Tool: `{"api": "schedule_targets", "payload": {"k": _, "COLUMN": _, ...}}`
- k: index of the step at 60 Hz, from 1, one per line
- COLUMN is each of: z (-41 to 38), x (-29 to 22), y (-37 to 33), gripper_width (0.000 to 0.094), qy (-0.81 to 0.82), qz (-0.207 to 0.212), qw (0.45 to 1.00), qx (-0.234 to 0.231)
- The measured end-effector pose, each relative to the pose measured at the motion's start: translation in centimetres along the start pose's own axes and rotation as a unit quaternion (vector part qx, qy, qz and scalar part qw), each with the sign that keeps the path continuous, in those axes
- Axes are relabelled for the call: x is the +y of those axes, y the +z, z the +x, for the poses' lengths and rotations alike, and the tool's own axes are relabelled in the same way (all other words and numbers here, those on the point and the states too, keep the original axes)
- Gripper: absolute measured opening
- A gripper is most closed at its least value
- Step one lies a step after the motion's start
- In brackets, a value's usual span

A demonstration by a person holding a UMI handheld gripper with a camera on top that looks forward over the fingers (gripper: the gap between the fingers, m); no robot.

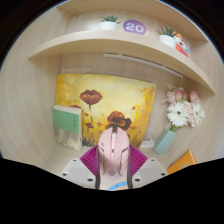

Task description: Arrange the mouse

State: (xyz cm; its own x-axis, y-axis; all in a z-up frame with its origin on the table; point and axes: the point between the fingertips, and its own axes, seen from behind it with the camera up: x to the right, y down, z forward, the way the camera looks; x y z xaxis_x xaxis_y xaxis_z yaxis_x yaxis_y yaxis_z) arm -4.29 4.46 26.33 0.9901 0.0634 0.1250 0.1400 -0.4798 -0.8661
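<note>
A pale pink computer mouse [112,155] sits between my gripper's [112,163] two fingers, held up in front of the desk's back wall. Both magenta pads [90,161] press against its sides. The mouse points away from me, with its wheel toward the yellow poppy painting [100,100]. Its rear end hides the gap between the fingertips.
A yellow painting with poppies leans against the wall. A green book [67,125] stands left of it. White flowers [183,112] in a teal vase [170,142] stand at the right. A curved shelf [120,42] above holds small plants and a purple sign.
</note>
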Motion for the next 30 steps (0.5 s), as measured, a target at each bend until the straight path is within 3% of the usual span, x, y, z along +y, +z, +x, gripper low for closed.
{"api": "schedule_targets", "payload": {"k": 8, "z": 5.6, "x": 3.2, "y": -1.1, "gripper_width": 0.0363, "qy": 0.005, "qz": -0.005, "qw": 1.0, "qx": 0.0}}
{"api": "schedule_targets", "payload": {"k": 19, "z": 9.0, "x": 15.9, "y": 0.7, "gripper_width": 0.0362, "qy": 0.015, "qz": -0.106, "qw": 0.994, "qx": -0.009}}
{"api": "schedule_targets", "payload": {"k": 30, "z": 8.6, "x": 25.7, "y": 2.0, "gripper_width": 0.0362, "qy": 0.031, "qz": -0.176, "qw": 0.984, "qx": -0.021}}
